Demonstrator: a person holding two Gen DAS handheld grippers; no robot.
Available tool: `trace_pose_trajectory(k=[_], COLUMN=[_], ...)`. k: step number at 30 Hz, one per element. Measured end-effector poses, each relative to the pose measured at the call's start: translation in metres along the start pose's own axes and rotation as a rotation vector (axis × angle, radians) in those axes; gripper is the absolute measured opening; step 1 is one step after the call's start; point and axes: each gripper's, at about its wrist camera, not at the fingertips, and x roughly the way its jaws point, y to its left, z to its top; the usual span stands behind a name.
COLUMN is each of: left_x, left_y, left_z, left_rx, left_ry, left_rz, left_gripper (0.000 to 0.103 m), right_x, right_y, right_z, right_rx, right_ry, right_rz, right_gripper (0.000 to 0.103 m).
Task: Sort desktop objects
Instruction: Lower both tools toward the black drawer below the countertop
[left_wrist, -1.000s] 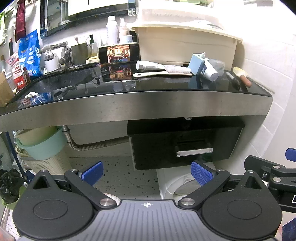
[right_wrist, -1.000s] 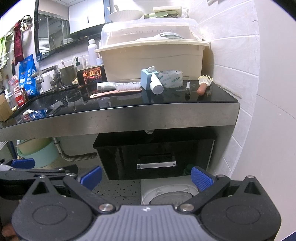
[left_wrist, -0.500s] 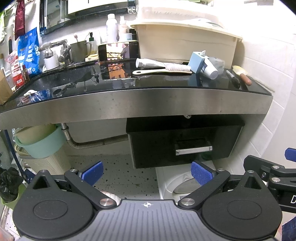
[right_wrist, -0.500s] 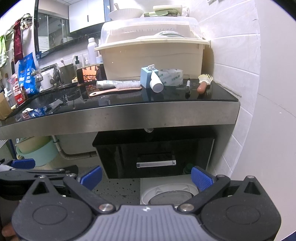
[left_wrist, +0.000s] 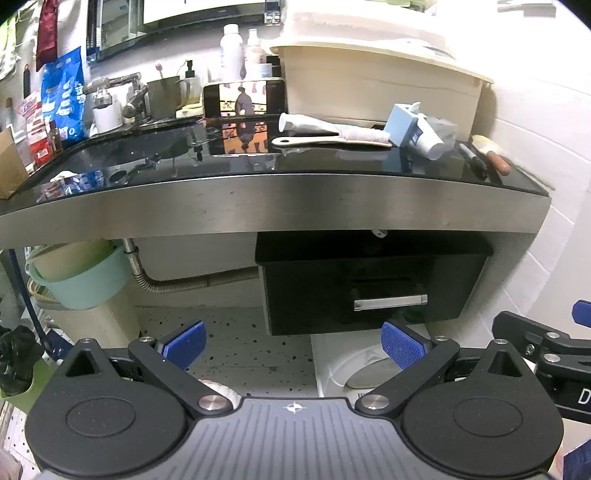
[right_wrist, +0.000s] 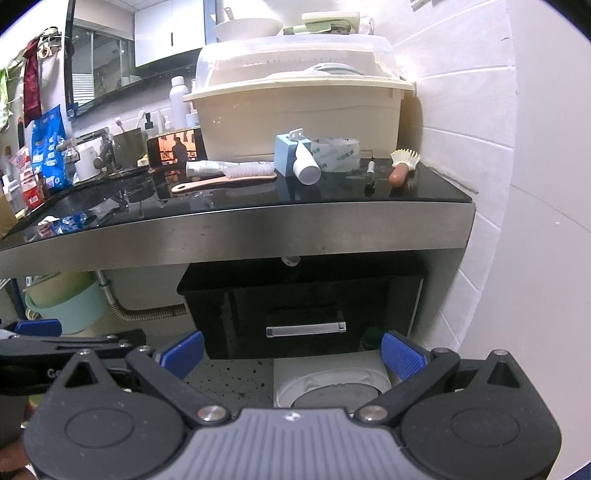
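Note:
On the black counter (left_wrist: 258, 173) lie a bottle brush with a pink handle (right_wrist: 225, 180), a white tube (right_wrist: 210, 168), a blue box (right_wrist: 286, 155) with a white bottle (right_wrist: 306, 166) leaning on it, a tape roll (right_wrist: 336, 153), a black pen (right_wrist: 370, 173) and a small dish brush (right_wrist: 403, 166). The brush (left_wrist: 332, 139), box (left_wrist: 400, 125) and pen (left_wrist: 471, 157) also show in the left wrist view. My left gripper (left_wrist: 291, 345) and right gripper (right_wrist: 291, 354) are open and empty, below and in front of the counter edge.
A cream dish rack (right_wrist: 295, 110) stands behind the objects. A lit phone (left_wrist: 245, 98) leans at the back. A faucet (left_wrist: 122, 92), mug and bottles sit further left. A black drawer unit (right_wrist: 306, 310) hangs under the counter. A tiled wall (right_wrist: 480, 147) is at right.
Both grippers have risen slightly and drifted, so the counter sits a little lower in view. Nothing on the counter has moved.

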Motion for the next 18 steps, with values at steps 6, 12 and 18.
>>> trace_pose_trajectory(k=[6, 12, 18], left_x=[0.009, 0.019, 0.03], left_y=[0.007, 0.009, 0.009], left_z=[-0.003, -0.009, -0.017], left_rx=[-0.039, -0.054, -0.06], left_ry=[0.02, 0.026, 0.034], left_rz=[0.001, 0.036, 0.047], left_gripper=[0.102, 0.102, 0.102], right_x=[0.005, 0.011, 0.02], right_y=[0.001, -0.001, -0.007], right_z=[-0.005, -0.012, -0.025], right_rx=[-0.019, -0.019, -0.024], right_ry=[-0.008, -0.03, -0.082], right_rz=[-0.015, -0.01, 0.009], right_gripper=[0.103, 0.103, 0.103])
